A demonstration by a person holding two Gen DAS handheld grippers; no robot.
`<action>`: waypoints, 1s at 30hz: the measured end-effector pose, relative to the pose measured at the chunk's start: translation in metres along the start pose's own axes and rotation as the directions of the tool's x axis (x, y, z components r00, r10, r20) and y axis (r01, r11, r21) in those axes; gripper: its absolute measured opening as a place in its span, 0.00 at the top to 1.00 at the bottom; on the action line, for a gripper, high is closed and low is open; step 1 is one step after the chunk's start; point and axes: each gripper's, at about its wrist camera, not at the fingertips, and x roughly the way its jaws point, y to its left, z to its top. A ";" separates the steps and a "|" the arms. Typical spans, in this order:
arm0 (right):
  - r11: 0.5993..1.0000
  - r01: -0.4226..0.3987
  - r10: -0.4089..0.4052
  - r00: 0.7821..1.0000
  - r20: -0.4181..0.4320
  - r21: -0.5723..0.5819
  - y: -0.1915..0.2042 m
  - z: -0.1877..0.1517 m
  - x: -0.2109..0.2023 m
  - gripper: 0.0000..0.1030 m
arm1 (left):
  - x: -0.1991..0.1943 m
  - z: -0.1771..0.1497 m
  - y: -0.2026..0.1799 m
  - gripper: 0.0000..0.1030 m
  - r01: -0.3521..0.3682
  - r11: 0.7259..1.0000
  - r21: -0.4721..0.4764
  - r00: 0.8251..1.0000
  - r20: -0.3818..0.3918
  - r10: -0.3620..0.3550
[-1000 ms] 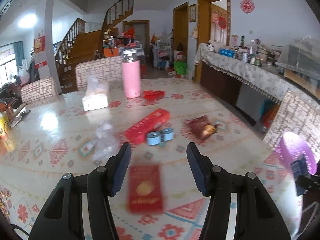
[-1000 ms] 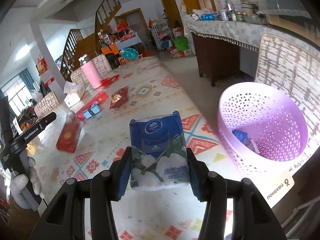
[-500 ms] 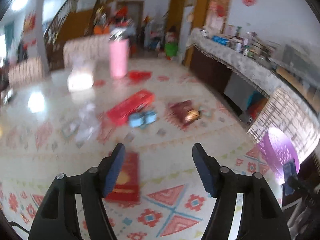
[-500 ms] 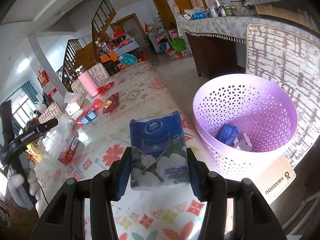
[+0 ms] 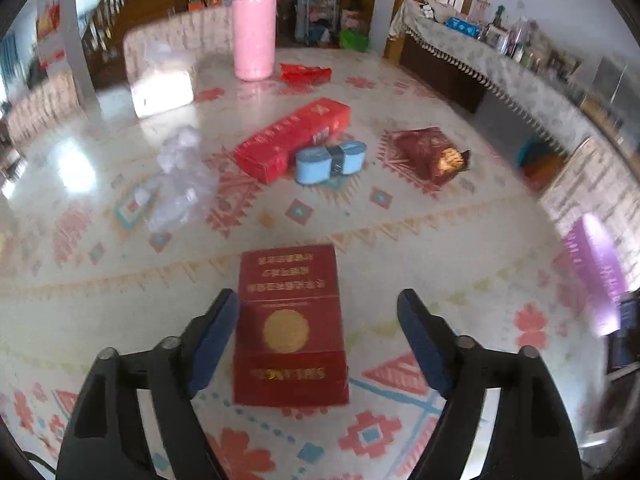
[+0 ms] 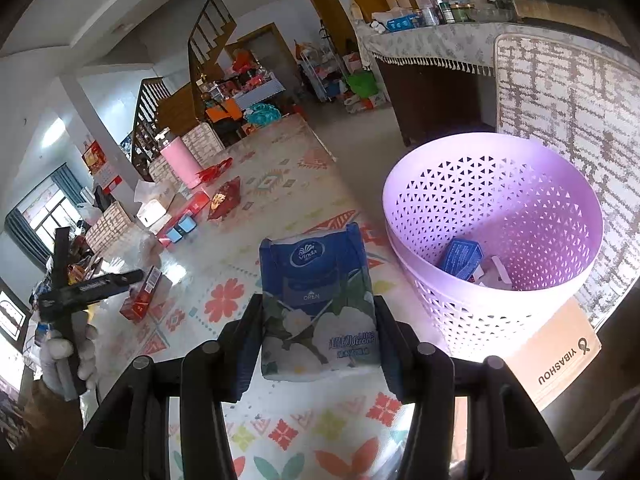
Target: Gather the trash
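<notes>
A dark red box (image 5: 290, 328) with a gold seal lies flat on the patterned table, between the fingers of my left gripper (image 5: 316, 300). Its jaws are opening; the left pad is close to the box's side and the right pad stands well clear. My right gripper (image 6: 316, 304) is shut on a blue and white tissue pack (image 6: 318, 304), held above the table just left of the purple basket (image 6: 472, 320). A blue carton (image 6: 460, 258) and white scraps lie in the basket. The right wrist view also shows the left gripper (image 6: 92, 286) in a gloved hand (image 6: 68, 360).
Farther along the table lie a long red box (image 5: 292, 140), a blue double roll (image 5: 330, 158), a dark red snack bag (image 5: 428, 154), clear plastic wrap (image 5: 176, 184), a red wrapper (image 5: 306, 73), a pink bottle (image 5: 254, 36) and a tissue box (image 5: 162, 88). Chairs line the table edges.
My left gripper has dropped and tipped down towards the dark red box, its jaws widening around it. The right gripper carried the tissue pack closer to the basket, then held still.
</notes>
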 end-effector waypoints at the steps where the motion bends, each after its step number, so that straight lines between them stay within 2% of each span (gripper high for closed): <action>1: 1.000 -0.001 0.001 1.000 0.001 -0.001 0.000 0.000 -0.001 0.45 | 0.002 -0.001 -0.002 0.22 -0.026 1.000 0.009 1.000 0.002 0.026; 2: 1.000 -0.001 0.001 1.000 0.002 -0.004 0.002 0.000 -0.002 0.45 | 0.003 -0.001 -0.002 0.22 -0.039 0.999 0.010 0.999 0.000 0.039; 4: 1.000 0.000 0.000 1.000 0.004 -0.009 0.003 0.001 -0.002 0.45 | 0.004 -0.002 0.000 0.28 -0.062 0.998 0.012 0.998 -0.003 0.062; 6: 1.000 -0.001 0.001 1.000 0.003 -0.012 0.001 0.001 -0.001 0.44 | 0.004 -0.003 0.001 0.50 -0.128 0.991 0.030 0.992 -0.004 0.128; 7: 1.000 -0.002 0.002 1.000 0.001 -0.010 0.001 0.001 0.000 0.44 | 0.004 -0.003 0.003 0.53 -0.146 0.988 0.041 0.989 -0.009 0.146; 10: 1.000 -0.008 0.008 1.000 -0.009 -0.004 0.000 0.001 0.004 0.44 | 0.014 -0.007 0.021 0.55 -0.092 0.996 -0.005 0.993 -0.078 0.091; 13: 1.000 -0.014 0.014 1.000 -0.021 -0.003 0.002 0.000 0.009 0.44 | 0.013 -0.008 0.032 0.55 -0.074 0.996 -0.051 0.995 -0.063 0.071; 14: 1.000 -0.016 0.015 1.000 -0.023 -0.004 0.003 -0.001 0.010 0.44 | 0.012 -0.008 0.036 0.59 -0.057 0.995 -0.079 0.997 -0.064 0.052; 15: 1.000 -0.016 0.016 1.000 -0.025 -0.006 0.003 -0.001 0.011 0.44 | 0.011 -0.008 0.038 0.76 -0.041 0.994 -0.097 0.998 -0.059 0.035; 16: 1.000 -0.016 0.015 1.000 -0.026 -0.010 0.004 -0.001 0.011 0.44 | 0.006 -0.007 0.041 0.80 -0.022 0.992 -0.122 0.998 -0.053 0.015; 18: 1.000 -0.014 0.013 1.000 -0.026 -0.016 0.006 -0.002 0.011 0.44 | -0.007 -0.006 0.039 0.79 -0.008 0.991 -0.135 1.000 -0.016 0.006; 22: 1.000 -0.009 0.009 1.000 -0.025 -0.020 0.004 -0.001 0.011 0.44 | -0.034 0.000 0.021 0.80 0.022 0.995 -0.101 0.998 0.058 -0.016; 26: 1.000 -0.015 0.015 1.000 -0.025 -0.010 0.002 -0.002 0.013 0.45 | -0.068 0.000 -0.007 0.80 0.088 0.996 -0.032 0.990 0.115 -0.084; 30: 1.000 -0.023 0.022 1.000 -0.022 -0.007 0.001 -0.003 0.013 0.45 | -0.088 0.001 -0.036 0.79 0.143 0.989 0.041 0.979 0.137 -0.148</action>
